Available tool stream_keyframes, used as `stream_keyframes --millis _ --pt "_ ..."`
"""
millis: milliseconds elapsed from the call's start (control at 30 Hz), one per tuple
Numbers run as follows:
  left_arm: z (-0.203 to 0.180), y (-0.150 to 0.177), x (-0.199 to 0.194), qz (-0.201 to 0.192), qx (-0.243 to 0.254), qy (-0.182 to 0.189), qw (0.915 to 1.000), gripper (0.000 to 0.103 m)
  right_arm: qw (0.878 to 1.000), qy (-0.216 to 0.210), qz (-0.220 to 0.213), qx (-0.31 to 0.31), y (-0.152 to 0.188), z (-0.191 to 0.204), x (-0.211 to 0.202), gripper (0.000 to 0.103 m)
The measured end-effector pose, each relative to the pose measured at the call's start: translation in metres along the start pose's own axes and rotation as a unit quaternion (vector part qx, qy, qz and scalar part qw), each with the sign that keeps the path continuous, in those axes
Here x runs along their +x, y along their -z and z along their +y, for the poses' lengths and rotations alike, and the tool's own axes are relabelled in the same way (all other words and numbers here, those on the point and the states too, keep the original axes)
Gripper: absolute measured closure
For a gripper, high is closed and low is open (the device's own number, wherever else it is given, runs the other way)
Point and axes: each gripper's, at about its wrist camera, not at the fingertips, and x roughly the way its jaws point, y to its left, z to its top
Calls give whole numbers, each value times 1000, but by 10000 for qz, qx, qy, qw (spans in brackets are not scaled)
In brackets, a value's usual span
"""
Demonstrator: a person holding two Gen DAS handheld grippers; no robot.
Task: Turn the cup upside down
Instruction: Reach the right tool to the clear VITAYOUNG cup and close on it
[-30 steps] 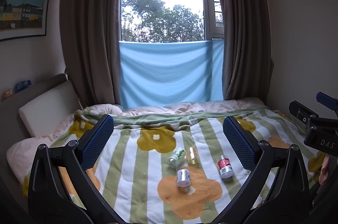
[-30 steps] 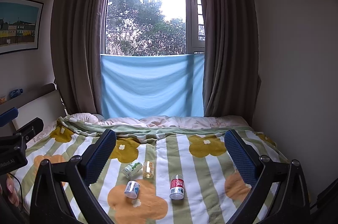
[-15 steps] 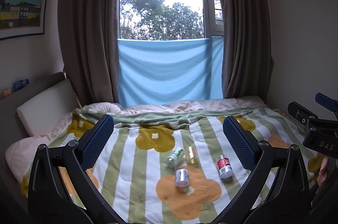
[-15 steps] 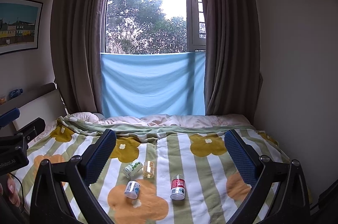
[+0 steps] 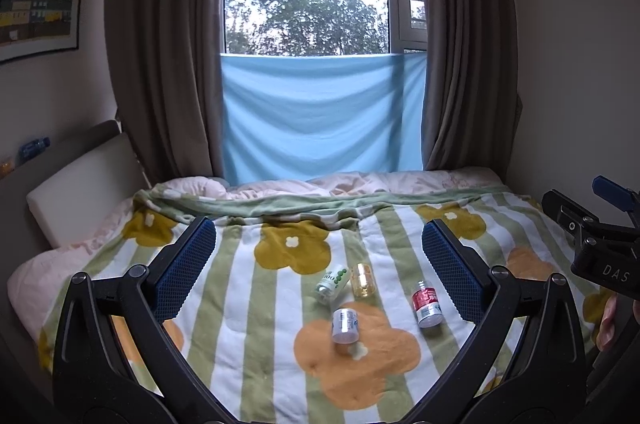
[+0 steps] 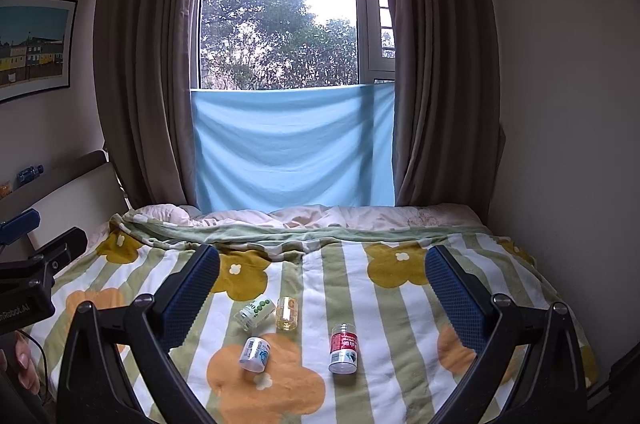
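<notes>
Several small containers lie on a striped flower blanket point(image 5: 256, 304). A red-labelled one point(image 5: 426, 305) point(image 6: 343, 348) lies to the right, a blue-and-white one point(image 5: 345, 325) point(image 6: 255, 354) in front, a green-dotted one point(image 5: 331, 283) point(image 6: 255, 313) and a clear yellowish one point(image 5: 362, 279) point(image 6: 287, 313) behind. I cannot tell which is the cup. My left gripper point(image 5: 318, 260) is open and empty above the blanket. My right gripper point(image 6: 322, 282) is open and empty too. Each gripper's body shows at the other view's edge, the right one point(image 5: 596, 240) and the left one point(image 6: 28, 272).
A white pillow point(image 5: 76, 192) and headboard stand at the left. A blue cloth point(image 5: 320, 116) hangs under the window between brown curtains. A wall point(image 6: 568, 144) borders the bed on the right. A crumpled pink quilt point(image 6: 320, 216) lies at the far end.
Both views have tilted slightly, so the containers sit a little lower in the frames. Nothing on the blanket has moved and both grippers stay open.
</notes>
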Motion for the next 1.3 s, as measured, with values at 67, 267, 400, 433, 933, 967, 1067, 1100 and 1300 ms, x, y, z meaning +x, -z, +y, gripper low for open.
stream_keyframes --millis 67,267,400,433,933,967,1067,1100,1300 --pt "3 2 7 117 -13 -6 9999 0 10000 -23 81 -1 1 1 9 1" --pt "10 10 50 775 -99 75 9969 0 9985 -211 506 3 6 2 48 1" --pt "17 20 92 1350 -215 173 9905 0 9935 -470 1034 123 12 2 93 1" --pt "18 23 103 1484 -239 200 9884 0 9913 -515 1202 113 15 2 108 1" --pt "29 145 314 3730 -481 534 9250 0 9164 -1368 3708 635 122 11 366 1" --pt "29 156 328 3869 -532 580 9187 0 9109 -1379 3821 728 132 14 382 1" --pt "26 184 366 4203 -607 685 9028 0 8945 -1429 4143 881 162 22 430 1" --pt "25 191 377 4282 -602 688 8990 0 8911 -1412 4226 862 171 26 443 1" --pt "15 225 418 4553 -602 694 8856 0 8754 -1254 4621 655 217 47 507 8"
